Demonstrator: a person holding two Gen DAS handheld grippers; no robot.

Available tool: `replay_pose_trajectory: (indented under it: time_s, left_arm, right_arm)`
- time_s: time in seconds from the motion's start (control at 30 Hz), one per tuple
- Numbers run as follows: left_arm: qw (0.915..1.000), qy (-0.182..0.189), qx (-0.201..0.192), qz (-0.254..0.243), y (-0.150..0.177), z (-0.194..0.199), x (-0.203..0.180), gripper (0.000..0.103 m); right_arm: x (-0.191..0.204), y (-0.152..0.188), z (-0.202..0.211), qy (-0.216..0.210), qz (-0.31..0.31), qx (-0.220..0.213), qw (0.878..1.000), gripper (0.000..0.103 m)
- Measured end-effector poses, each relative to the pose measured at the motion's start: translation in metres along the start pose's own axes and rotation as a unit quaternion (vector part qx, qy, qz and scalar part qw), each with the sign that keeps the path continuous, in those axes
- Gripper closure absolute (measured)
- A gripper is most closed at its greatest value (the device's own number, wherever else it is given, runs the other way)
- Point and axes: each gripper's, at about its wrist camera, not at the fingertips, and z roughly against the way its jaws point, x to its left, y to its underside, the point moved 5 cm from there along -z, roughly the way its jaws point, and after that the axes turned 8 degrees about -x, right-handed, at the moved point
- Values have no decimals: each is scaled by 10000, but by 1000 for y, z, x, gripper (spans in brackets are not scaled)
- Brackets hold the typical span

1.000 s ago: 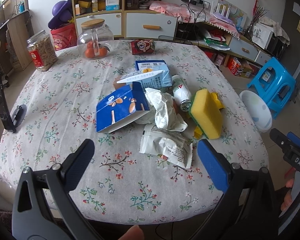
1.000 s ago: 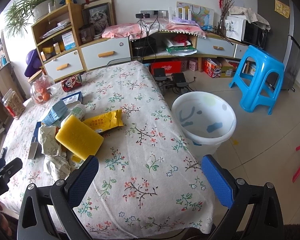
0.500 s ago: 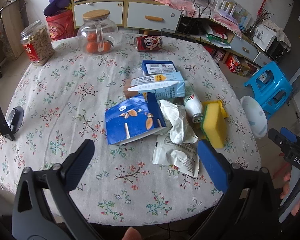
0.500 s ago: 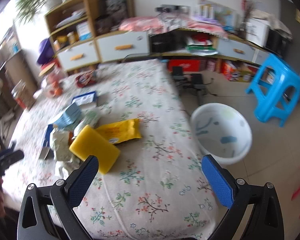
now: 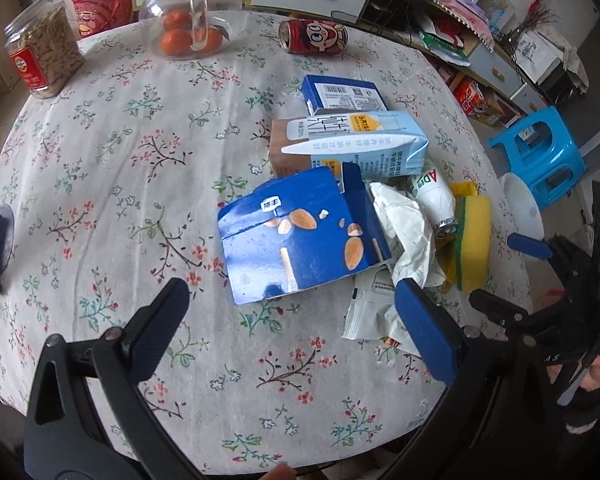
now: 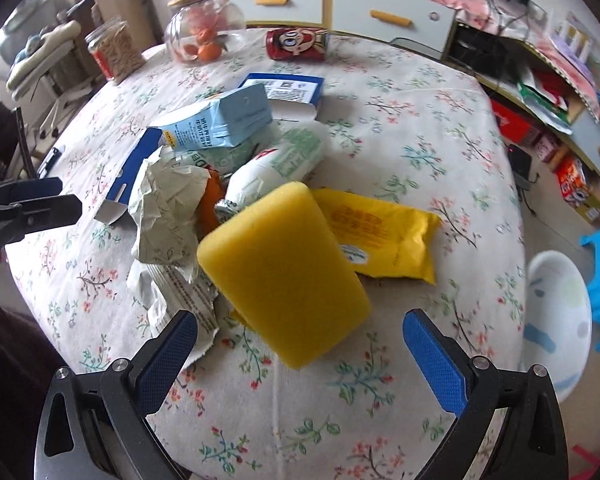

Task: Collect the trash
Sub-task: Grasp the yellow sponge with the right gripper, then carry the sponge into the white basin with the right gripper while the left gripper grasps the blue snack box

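A heap of trash lies mid-table: a torn blue snack box, a pale blue carton, crumpled white paper, a white bottle, a white wrapper, a yellow sponge and a yellow packet. My left gripper hangs open just in front of the blue box. Over the sponge's near end, my right gripper is open too, with nothing between its fingers. The white bin stands on the floor at the table's right.
A red can lies on its side at the back. A glass jar of oranges and a jar of snacks stand at the back left. A blue stool is beside the bin. Cabinets line the far wall.
Both grippers have moved in over the table toward the heap. The right one swung left from the bin side and now faces the sponge close up.
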Motion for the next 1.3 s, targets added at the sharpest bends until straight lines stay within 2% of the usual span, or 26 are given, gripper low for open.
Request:
replay_pose_trajectory:
  time_s: [0.1,0.2,0.23,0.27,0.37,0.47,0.57,0.67,0.8,0.9,1.03,1.2,1.3]
  left_arm:
    - [9987,-46,66,-495,-2,-7,0,1]
    - [9949,-116,60,-1001,-4,-16,0,1]
    - [9931,-134,92,-1161,-4,-20,0,1]
    - [9909,-148,167,-1329,-4,-25,-1,1]
    - [9811,-117,217,-1921,-7,-31,-7,1]
    - [9687,2,37,-2480,-15,-33,-16,1]
    - [9605,113,-114,-2778,-19,-37,-20,1]
    - [9617,298,-36,-2723,-21,-48,-18,1]
    - [9649,356,71,-2600,-21,-51,-15,1]
    - [9679,502,37,-2462,-19,-44,-13,8]
    - [9727,489,-14,-2270,-13,-38,-10,12]
    - [9714,391,-85,-2341,-4,-34,-15,18]
    - [9736,395,-45,-2246,-2,-30,-16,22]
  right_arm:
    - [-1,-5,-10,-46,28,71,10000,0]
    - [-6,-6,-17,-100,38,199,9997,10]
    - [-9,-6,-21,-136,18,242,9996,20]
    - [-10,-5,-23,-219,-33,308,9993,34]
    - [-14,-7,-21,-335,-172,307,9988,39]
    - [-23,-10,-10,-431,-368,196,9982,41]
    - [-36,-12,5,-420,-567,27,9975,41]
    - [-51,-12,16,-318,-714,-109,9969,41]
    - [-72,-11,20,-166,-1007,-167,9946,41]
    - [-92,-7,26,-61,-1259,-213,9918,41]
    - [-118,-4,31,92,-1637,-290,9860,41]
    - [-145,2,41,185,-2125,-375,9763,41]
    - [-155,4,49,250,-2285,-461,9721,41]
